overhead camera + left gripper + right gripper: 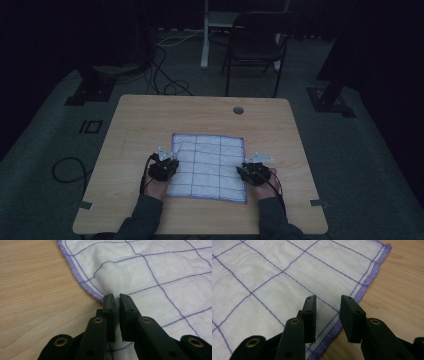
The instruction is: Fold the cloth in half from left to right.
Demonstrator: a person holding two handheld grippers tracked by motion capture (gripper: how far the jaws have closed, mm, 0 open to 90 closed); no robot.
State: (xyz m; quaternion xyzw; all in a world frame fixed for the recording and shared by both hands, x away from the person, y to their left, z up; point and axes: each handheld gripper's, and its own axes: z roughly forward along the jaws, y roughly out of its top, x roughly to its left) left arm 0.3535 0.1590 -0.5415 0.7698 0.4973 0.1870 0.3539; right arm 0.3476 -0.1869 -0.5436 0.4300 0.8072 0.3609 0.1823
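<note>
Cloth (207,167), white with a purple grid, lies flat on the tabletop (135,120) between both claws. Left claw (115,298) is pressed together, pinching a raised fold at the cloth's left hem. Right claw (327,305) stands spread above the right hem, gripping nothing. Beyond the claws: a cable hole (238,110), then a chair (255,42) on the floor.

The cloth (155,272) runs off the top and right edges in the left gripper view; its pinched hem is hidden between the jaws, and the counter (150,220) is cut at 6 o'clock in the high view
</note>
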